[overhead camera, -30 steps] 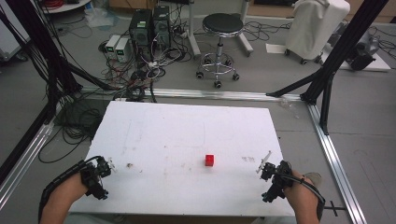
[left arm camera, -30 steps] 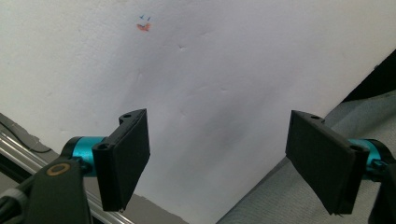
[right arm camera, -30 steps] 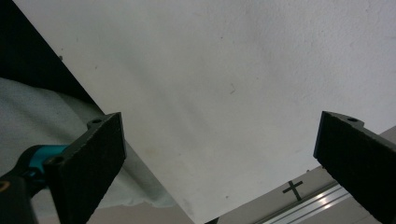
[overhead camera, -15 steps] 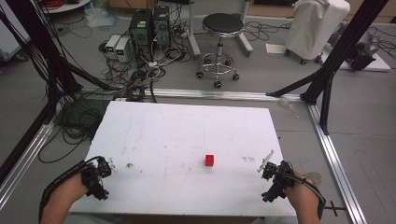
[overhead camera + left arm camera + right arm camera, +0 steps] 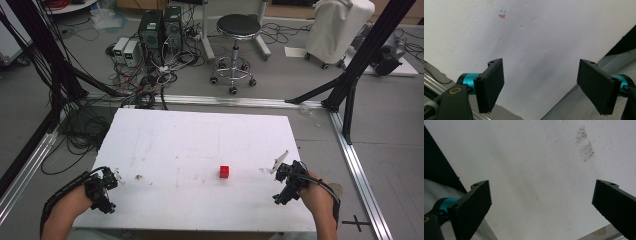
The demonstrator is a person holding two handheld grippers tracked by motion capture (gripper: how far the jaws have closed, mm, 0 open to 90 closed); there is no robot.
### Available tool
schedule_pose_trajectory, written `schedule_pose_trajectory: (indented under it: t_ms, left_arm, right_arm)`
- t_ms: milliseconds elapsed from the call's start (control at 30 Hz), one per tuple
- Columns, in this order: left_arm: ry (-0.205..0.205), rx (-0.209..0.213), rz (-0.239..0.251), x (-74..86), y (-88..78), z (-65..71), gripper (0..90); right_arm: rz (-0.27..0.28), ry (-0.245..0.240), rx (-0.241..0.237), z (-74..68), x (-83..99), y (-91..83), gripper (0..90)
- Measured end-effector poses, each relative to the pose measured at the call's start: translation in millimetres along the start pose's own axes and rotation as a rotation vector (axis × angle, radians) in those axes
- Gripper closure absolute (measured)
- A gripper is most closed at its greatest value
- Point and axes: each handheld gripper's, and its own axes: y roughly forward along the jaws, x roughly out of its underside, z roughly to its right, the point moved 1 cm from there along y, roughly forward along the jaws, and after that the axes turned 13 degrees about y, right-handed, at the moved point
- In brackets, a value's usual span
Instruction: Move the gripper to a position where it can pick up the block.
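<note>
Desk (image 5: 200, 150), a flat white rectangular board, is carrying one small red cube (image 5: 224, 172), which is sitting alone on the bare surface, somewhat nearer the person's edge than the far edge and right of the middle. Left of the cube, well apart from it, the left tool (image 5: 111, 181) is hovering over the near-left corner of the desk, held in the person's left hand (image 5: 67, 212) with a black cable looping back along the forearm. Its own camera is showing its two black jaws spread wide with nothing between them, white desk surface (image 5: 536, 50) lying behind them, and a small red and blue mark (image 5: 502, 14) sitting farther out on that surface. Right of the cube, near it but not touching, the right tool (image 5: 280, 172) is resting over the near-right part of the desk in the person's right hand (image 5: 317, 200), a pale thin strip sticking up from its front. Its jaws are also standing wide apart and empty, and a faint grey smudge (image 5: 584, 143) is showing on the white surface beyond them. Beyond the far edge of the desk, far from the cube, a black round stool (image 5: 238, 30) on castors is standing on the grey floor (image 5: 390, 130) beside tangled cables and two dark computer cases (image 5: 161, 27).
</note>
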Motion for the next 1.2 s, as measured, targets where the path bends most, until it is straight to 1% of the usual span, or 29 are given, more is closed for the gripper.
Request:
schedule_pose_trajectory:
  t_ms: [133, 200, 233, 267, 300, 333, 367, 400, 467, 500, 533, 567, 600, 633, 667, 700, 733, 767, 800, 833, 867, 933, 967, 1000, 1033, 1067, 1100, 1167, 1200]
  left_arm:
    - [-0.006, -0.002, 0.002, 1.4, -0.8, -0.6, 22.1]
    - [-0.008, -0.007, 0.005, 2.0, -0.8, -1.1, 22.1]
    - [-0.008, -0.009, 0.006, 2.1, -0.7, -1.2, 22.0]
    - [-0.007, -0.009, 0.005, 2.2, -0.5, -1.3, 22.0]
    - [-0.008, -0.009, 0.005, 2.1, -0.3, -1.2, 22.0]
    - [-0.009, -0.004, 0.006, 2.0, 0.0, -0.9, 22.0]
    - [-0.009, -0.003, 0.007, 1.9, 0.0, -0.9, 22.0]
    - [-0.011, -0.007, 0.009, 1.8, 0.3, -0.8, 22.0]
    - [-0.006, -0.004, 0.003, 1.8, 0.3, -1.5, 22.0]
    - [-0.007, -0.004, 0.004, 1.9, 0.7, -1.6, 22.0]
    - [-0.009, -0.003, 0.004, 1.9, 1.0, -1.5, 22.0]
    - [-0.009, -0.002, 0.002, 1.9, 1.3, -1.5, 22.0]
    - [-0.008, -0.002, 0.001, 1.8, 1.6, -1.5, 22.0]
    - [-0.007, -0.001, 0.001, 1.7, 2.0, -1.6, 22.1]
    - [-0.01, -0.004, 0.005, 1.5, 2.7, -1.2, 22.1]
    - [-0.01, -0.002, 0.004, 1.3, 2.8, -1.1, 22.1]
    - [-0.006, -0.001, 0.002, 1.3, 2.7, -1.4, 22.1]
    - [-0.009, -0.001, 0.005, 1.2, 2.8, -1.1, 22.1]
    - [-0.01, -0.001, 0.007, 1.3, 2.8, -1.1, 22.1]
    - [-0.01, -0.001, 0.006, 1.3, 2.8, -1.3, 22.0]
    - [-0.009, 0.001, 0.004, 1.3, 2.6, -1.5, 22.0]
    - [-0.006, 0.002, 0.002, 1.3, 2.4, -1.7, 22.0]
    - [-0.009, 0.002, 0.005, 1.3, 2.6, -1.4, 22.1]
    - [-0.009, 0.002, 0.005, 1.3, 2.6, -1.4, 22.1]
    - [-0.006, 0.002, 0.003, 1.3, 2.4, -1.6, 22.1]
    - [-0.006, 0.0, 0.004, 1.3, 2.4, -1.6, 22.1]
    - [-0.009, 0.002, 0.006, 1.3, 2.4, -1.5, 22.0]
    - [-0.008, 0.003, 0.005, 1.3, 2.5, -1.7, 22.1]
    - [-0.005, 0.004, 0.002, 1.3, 2.6, -1.9, 22.1]
  right_arm:
    - [-0.012, -0.019, 0.01, 5.1, -7.4, 0.6, 1.6]
    - [-0.012, -0.036, 0.012, 7.2, -11.2, 0.9, 1.6]
    - [-0.011, -0.062, 0.007, 9.2, -16.3, 0.9, 1.6]
    - [-0.004, -0.075, 0.009, 10.0, -18.9, 0.7, 1.6]
    - [-0.004, -0.075, 0.009, 10.0, -18.9, 0.7, 1.6]
    - [-0.003, -0.085, 0.001, 10.7, -21.5, 0.4, 1.6]
    - [0.003, -0.111, -0.009, 12.4, -27.5, -0.5, 1.6]
    - [0.003, -0.111, -0.009, 12.4, -27.5, -0.5, 1.6]
    - [0.0, -0.137, -0.014, 14.0, -34.1, -1.5, 1.6]
    - [-0.009, -0.164, -0.016, 14.2, -41.0, -3.1, 1.6]
    - [-0.009, -0.164, -0.016, 14.2, -41.0, -3.1, 1.6]
    - [-0.016, -0.189, -0.015, 14.3, -49.0, -5.7, 1.6]
    - [-0.016, -0.189, -0.015, 14.3, -49.0, -5.7, 1.6]
    - [-0.013, -0.211, -0.01, 14.3, -57.4, -9.4, 1.6]
    - [-0.013, -0.211, -0.01, 14.3, -57.4, -9.4, 1.6]
    - [-0.01, -0.235, -0.008, 13.6, -65.8, -13.4, 1.6]
    - [-0.01, -0.235, -0.008, 13.6, -65.8, -13.4, 1.6]
    - [-0.009, -0.266, -0.01, 12.7, -73.7, -17.0, 1.6]
    - [-0.009, -0.266, -0.01, 12.7, -73.7, -17.0, 1.6]
    - [-0.016, -0.288, -0.02, 11.4, -80.8, -19.3, 1.6]
    - [-0.016, -0.288, -0.02, 11.4, -80.8, -19.3, 1.6]
    - [-0.025, -0.311, -0.019, 9.8, -87.0, -20.3, 1.6]
    - [-0.042, -0.324, -0.023, 8.0, -92.8, -20.7, 1.6]
    - [-0.041, -0.339, -0.021, 7.3, -95.8, -20.5, 1.6]
    - [-0.041, -0.339, -0.021, 7.3, -95.8, -20.5, 1.6]
    - [-0.045, -0.355, -0.016, 5.4, -101.2, -21.5, 1.6]
    - [-0.045, -0.355, -0.016, 5.4, -101.2, -21.5, 1.6]
    - [-0.041, -0.374, -0.022, 2.7, -109.8, -22.6, 1.6]
    - [-0.041, -0.374, -0.022, 2.7, -109.8, -22.6, 1.6]
